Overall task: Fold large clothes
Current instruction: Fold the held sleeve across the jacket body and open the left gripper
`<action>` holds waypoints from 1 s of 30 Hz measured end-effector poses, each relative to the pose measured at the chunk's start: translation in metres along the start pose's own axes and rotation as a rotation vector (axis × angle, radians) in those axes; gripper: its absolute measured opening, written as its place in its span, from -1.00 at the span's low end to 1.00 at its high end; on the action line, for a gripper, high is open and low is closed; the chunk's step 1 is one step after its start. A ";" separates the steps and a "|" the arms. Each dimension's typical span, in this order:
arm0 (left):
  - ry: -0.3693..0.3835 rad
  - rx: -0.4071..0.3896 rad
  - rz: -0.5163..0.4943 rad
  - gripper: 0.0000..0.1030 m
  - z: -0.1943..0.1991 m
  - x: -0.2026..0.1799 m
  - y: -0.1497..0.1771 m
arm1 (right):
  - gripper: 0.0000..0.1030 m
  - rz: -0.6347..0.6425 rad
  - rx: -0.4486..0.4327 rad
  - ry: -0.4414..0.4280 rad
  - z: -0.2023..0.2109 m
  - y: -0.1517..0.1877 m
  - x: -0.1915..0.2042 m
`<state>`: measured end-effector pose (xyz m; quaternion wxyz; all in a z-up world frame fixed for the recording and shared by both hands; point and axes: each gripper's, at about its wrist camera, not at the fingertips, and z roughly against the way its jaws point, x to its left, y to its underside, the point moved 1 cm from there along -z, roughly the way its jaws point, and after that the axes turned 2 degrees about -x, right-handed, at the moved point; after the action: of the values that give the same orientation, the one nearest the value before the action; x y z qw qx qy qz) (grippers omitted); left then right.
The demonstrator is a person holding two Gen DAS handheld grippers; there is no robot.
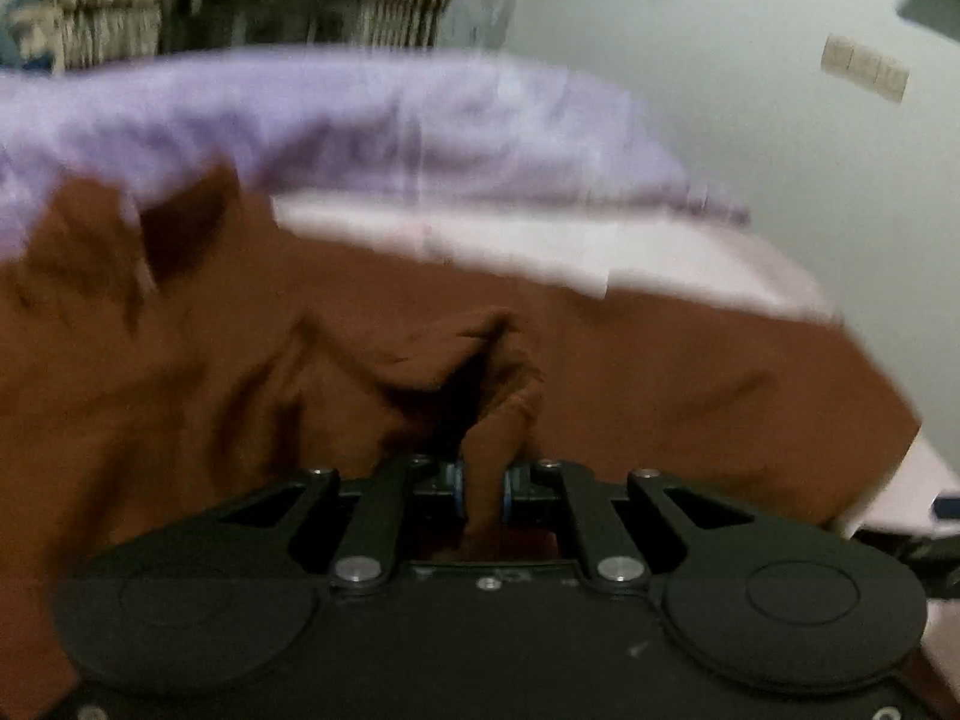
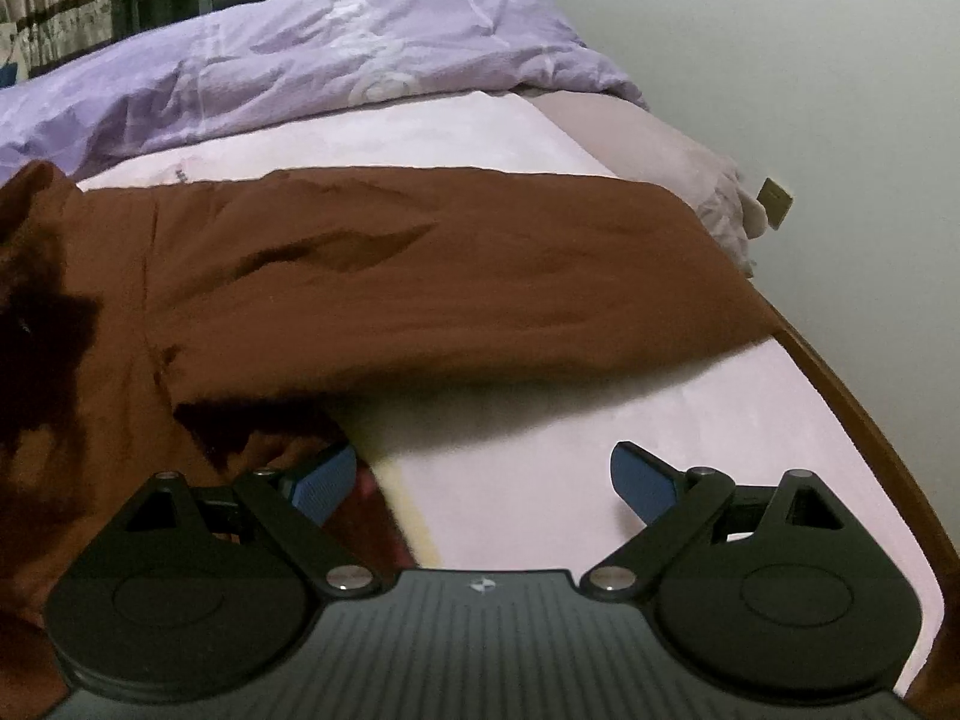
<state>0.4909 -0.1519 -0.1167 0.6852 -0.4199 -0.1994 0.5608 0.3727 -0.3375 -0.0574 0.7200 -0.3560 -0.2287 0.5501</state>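
The left gripper (image 1: 485, 489) pinches a bunched fold of the soft brown garment (image 2: 420, 264). The right gripper (image 2: 480, 483) hovers with fingers spread wide, empty, above the smooth pink sheet (image 2: 540, 480). The garment lies rumpled across the bed; beyond it sits a crumpled lilac duvet (image 2: 300, 66).

Your left gripper (image 1: 483, 489) has its jaws pinched nearly together on a fold of brown cloth (image 1: 486, 450), which stands up between the blue-edged pads (this view is smeared with blur). Your right gripper (image 2: 483, 483) sits with its jaws spread wide, nothing between them; its left blue pad (image 2: 324, 483) lies against the cloth's edge.
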 end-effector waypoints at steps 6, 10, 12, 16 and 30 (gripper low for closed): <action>0.078 0.003 -0.074 0.37 0.008 -0.015 0.002 | 1.00 -0.015 0.026 0.012 -0.007 0.000 -0.004; 0.019 -0.051 -0.152 0.46 0.028 -0.030 -0.006 | 1.00 -0.009 0.023 0.010 -0.006 0.001 -0.003; 0.012 -0.062 -0.134 0.46 0.033 -0.028 -0.009 | 1.00 0.003 0.020 0.020 -0.006 0.003 -0.002; -0.003 -0.049 -0.090 0.59 0.026 -0.016 -0.011 | 1.00 -0.008 0.028 0.020 -0.008 0.004 -0.006; -0.271 -0.178 -0.168 0.71 0.148 0.058 -0.048 | 1.00 0.003 0.027 0.031 -0.005 0.007 -0.008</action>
<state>0.4266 -0.0460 -0.0054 0.6568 -0.3812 -0.3730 0.5331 0.3696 -0.3460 -0.0655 0.7274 -0.3552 -0.2095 0.5485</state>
